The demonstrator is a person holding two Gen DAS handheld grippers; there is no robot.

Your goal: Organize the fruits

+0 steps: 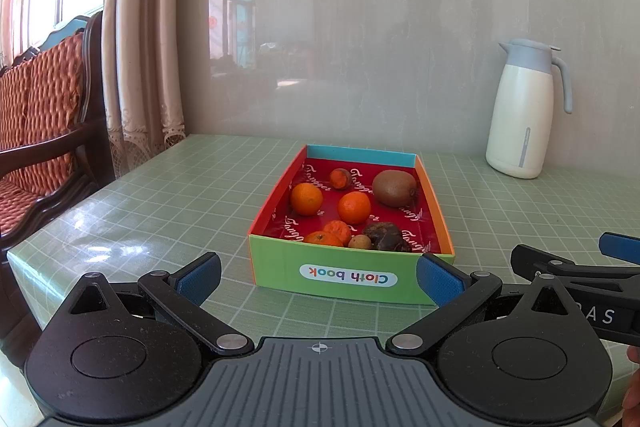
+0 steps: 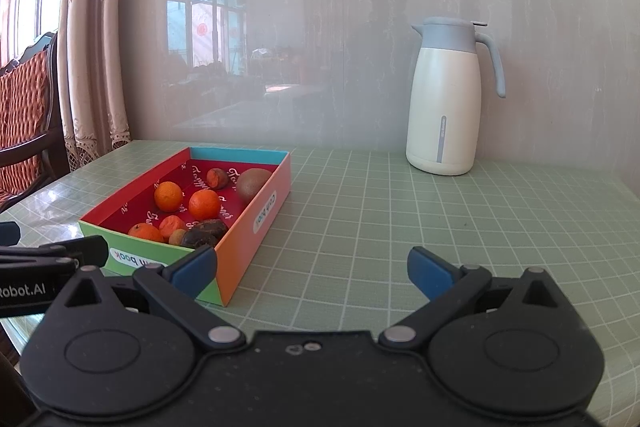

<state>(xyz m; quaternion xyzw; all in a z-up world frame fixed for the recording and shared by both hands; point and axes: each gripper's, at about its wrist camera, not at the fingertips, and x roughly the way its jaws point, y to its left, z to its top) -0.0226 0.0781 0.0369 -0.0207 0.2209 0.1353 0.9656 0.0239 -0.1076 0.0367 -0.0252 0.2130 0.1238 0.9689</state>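
Observation:
A colourful cardboard box (image 1: 344, 277) marked "Cloth book" sits on the green gridded table; it also shows in the right wrist view (image 2: 256, 211). Inside lie several oranges (image 1: 306, 199) (image 2: 168, 195), a kiwi (image 1: 394, 187) (image 2: 254, 182), a dark wrinkled fruit (image 1: 387, 235) (image 2: 204, 233) and a small brown fruit (image 1: 360, 242). My left gripper (image 1: 319, 275) is open and empty, just before the box's near wall. My right gripper (image 2: 312, 269) is open and empty, to the right of the box's near corner.
A white and blue thermos jug (image 1: 524, 111) (image 2: 448, 99) stands at the back right by the glossy wall. A wooden chair with an orange cushion (image 1: 36, 115) and curtains (image 1: 140, 27) are at the left beyond the table edge.

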